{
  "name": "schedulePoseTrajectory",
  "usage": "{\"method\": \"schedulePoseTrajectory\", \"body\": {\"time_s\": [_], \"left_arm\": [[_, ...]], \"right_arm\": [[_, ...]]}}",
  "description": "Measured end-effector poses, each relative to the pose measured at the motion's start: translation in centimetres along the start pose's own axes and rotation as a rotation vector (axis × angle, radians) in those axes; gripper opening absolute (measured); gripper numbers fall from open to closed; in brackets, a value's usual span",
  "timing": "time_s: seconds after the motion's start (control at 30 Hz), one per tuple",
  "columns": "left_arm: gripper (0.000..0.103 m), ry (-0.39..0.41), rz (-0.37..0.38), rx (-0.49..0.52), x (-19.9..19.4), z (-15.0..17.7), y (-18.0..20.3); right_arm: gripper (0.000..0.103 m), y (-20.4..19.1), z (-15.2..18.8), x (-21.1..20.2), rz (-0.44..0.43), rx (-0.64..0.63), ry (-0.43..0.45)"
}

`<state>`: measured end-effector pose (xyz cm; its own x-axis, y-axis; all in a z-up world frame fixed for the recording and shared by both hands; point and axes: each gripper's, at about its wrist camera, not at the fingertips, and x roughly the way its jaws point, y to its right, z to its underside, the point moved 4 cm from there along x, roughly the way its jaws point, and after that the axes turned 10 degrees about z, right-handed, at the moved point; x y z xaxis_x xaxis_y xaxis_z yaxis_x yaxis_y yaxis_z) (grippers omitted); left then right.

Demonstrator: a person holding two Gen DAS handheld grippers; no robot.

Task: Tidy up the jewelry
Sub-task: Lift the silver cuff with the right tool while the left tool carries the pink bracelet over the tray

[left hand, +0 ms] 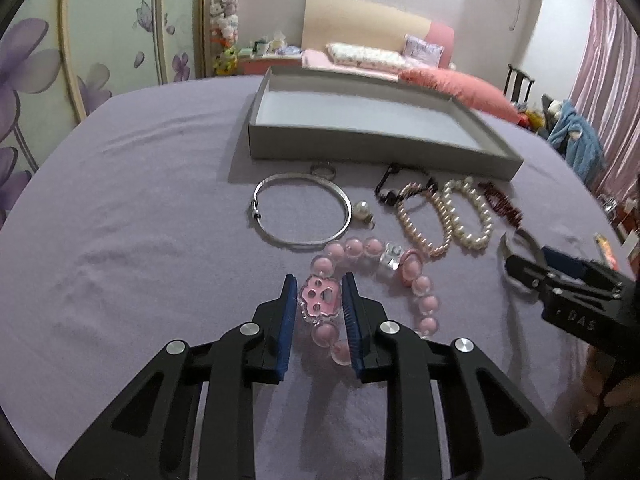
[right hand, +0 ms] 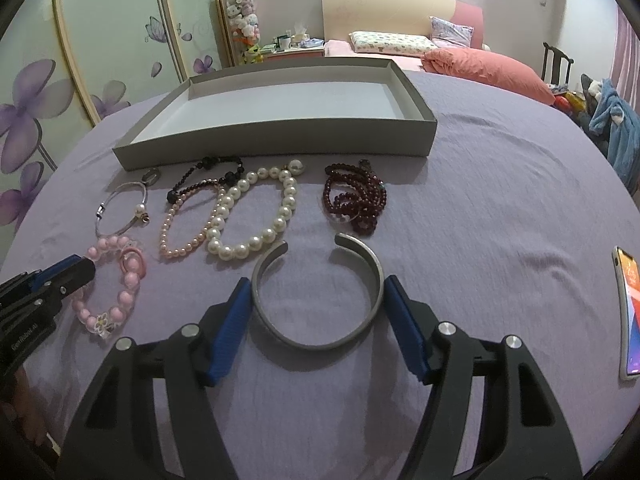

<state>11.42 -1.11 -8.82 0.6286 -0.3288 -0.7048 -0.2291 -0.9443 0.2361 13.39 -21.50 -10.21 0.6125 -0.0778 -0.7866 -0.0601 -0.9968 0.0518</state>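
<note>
A lilac cloth [right hand: 480, 200] covers the bench, lightly creased; behind it the room shows a wardrobe with purple flower panels [right hand: 48, 92], a bed [right hand: 400, 46] with a pale headboard, a coral pillow [right hand: 492, 70] and pink curtains [left hand: 600, 80] at the far right; a phone [right hand: 630, 312] lies face up at the right edge of the cloth. A shallow grey tray [right hand: 280, 140] sits at the back of the bench, its floor bare; in front of it the jewelry is spread in a loose row: a thin silver bangle [left hand: 302, 210], a small ring [left hand: 322, 169], a dark beaded strand [right hand: 208, 180], a pink pearl bracelet [right hand: 180, 232], a white pearl bracelet [right hand: 256, 212] and a heap of dark red beads [right hand: 354, 200].

The left gripper [left hand: 320, 300] points downward over the cloth, its blue pads close on either side of the paw-shaped charm of the pink bead bracelet [left hand: 400, 276]; the pads look to be touching the charm's edges, and the bracelet lies on the cloth. The right gripper [right hand: 316, 304] also tilts downward, jaws wide, straddling the open silver cuff [right hand: 316, 344]; its pads stand just beside the cuff's outer sides, and contact cannot be told; the cuff rests flat, its gap facing the tray.
</note>
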Motion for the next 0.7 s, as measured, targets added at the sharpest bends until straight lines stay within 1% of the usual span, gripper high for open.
{"method": "schedulePoseTrajectory", "body": {"time_s": [0.07, 0.27, 0.47, 0.7], "left_arm": [[0.024, 0.037, 0.014, 0.011, -0.8, -0.2, 0.2], [0.024, 0.143, 0.043, 0.05, -3.2, -1.1, 1.2], [0.024, 0.23, 0.063, 0.093, -5.0, -2.1, 2.4], [0.024, 0.292, 0.052, 0.123, -5.9, -2.8, 3.4]], "right_arm": [[0.065, 0.2, 0.0, -0.4, -0.005, 0.009, 0.012], [0.065, 0.3, -0.3, -2.4, -0.026, 0.026, 0.088], [0.065, 0.0, -0.7, -4.2, -0.041, 0.023, 0.164], [0.065, -0.7, -1.3, -5.8, -0.046, 0.014, 0.248]]}}
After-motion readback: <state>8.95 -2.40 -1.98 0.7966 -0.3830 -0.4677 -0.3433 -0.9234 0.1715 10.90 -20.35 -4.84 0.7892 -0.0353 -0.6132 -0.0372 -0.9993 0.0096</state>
